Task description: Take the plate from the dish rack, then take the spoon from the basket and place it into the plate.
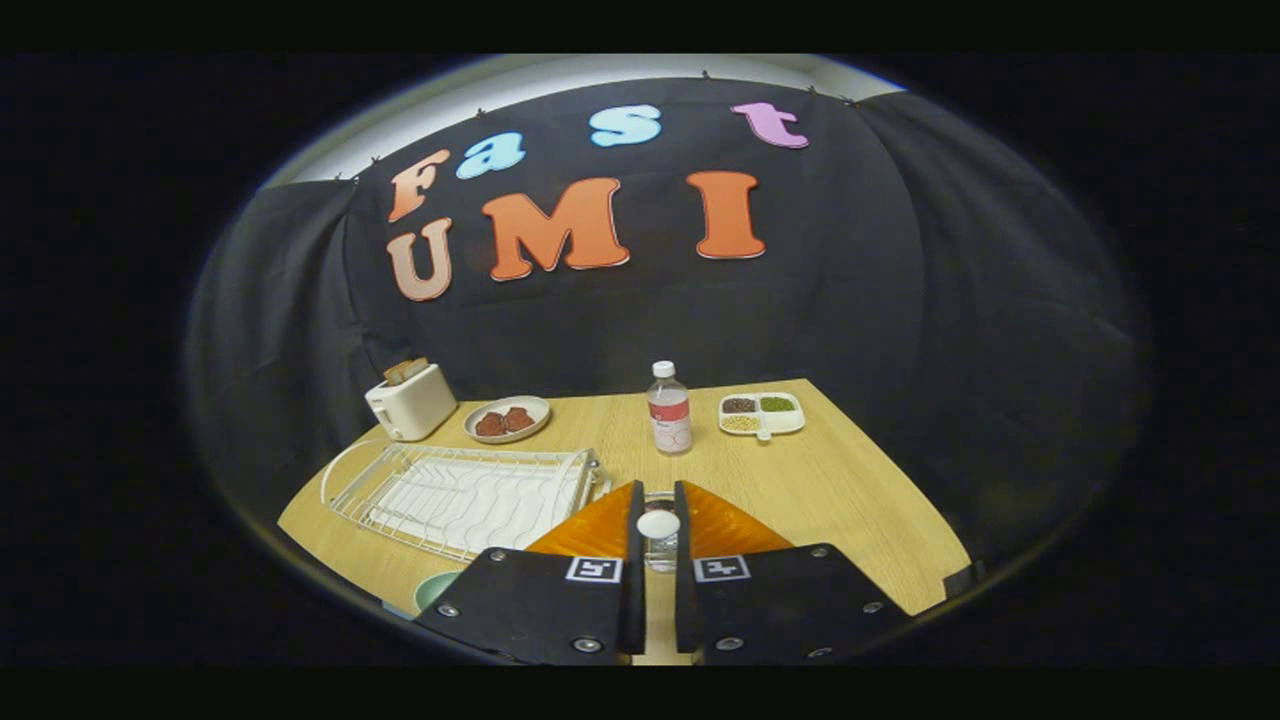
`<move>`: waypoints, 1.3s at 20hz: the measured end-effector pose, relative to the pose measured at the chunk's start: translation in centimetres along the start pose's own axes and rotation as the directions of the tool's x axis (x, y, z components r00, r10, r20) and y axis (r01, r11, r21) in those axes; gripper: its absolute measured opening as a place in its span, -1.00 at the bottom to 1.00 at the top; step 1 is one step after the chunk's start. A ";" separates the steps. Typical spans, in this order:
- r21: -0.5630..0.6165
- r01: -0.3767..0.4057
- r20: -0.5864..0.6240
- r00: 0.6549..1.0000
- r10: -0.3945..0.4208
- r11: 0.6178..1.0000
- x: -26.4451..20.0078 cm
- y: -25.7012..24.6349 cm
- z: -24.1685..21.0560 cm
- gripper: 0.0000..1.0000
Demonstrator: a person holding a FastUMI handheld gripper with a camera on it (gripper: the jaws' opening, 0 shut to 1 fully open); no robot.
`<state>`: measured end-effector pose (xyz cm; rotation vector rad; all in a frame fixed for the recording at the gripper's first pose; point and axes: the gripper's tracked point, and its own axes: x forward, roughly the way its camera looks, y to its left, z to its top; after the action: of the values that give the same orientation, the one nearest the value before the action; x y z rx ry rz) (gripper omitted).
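Note:
My gripper (pixel 657 488) hangs above the wooden table (pixel 850 500), its two fingers drawn close together. A spoon (pixel 658 524) with a white rounded end stands in the narrow gap, pinched by both fingers. Its lower part is hidden between them. The white wire dish rack (pixel 470 495) lies just ahead and left of the fingers with nothing in it. A pale green plate (pixel 436 588) peeks out beside the left finger at the table's near edge, mostly covered by the gripper body.
Along the back of the table stand a cream toaster (pixel 410 400) with bread, a dish of reddish food (pixel 507 418), a clear bottle (pixel 669 410) straight ahead, and a white divided tray (pixel 761 414) of grains. Bare wood lies right of the fingers.

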<state>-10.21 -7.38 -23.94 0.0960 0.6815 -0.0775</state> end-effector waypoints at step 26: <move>0.021 -0.401 -0.268 0.880 0.392 0.916 -5.0 14.6 -10.8 -0.76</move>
<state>-19.29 8.56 -28.18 0.2138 0.9214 0.3504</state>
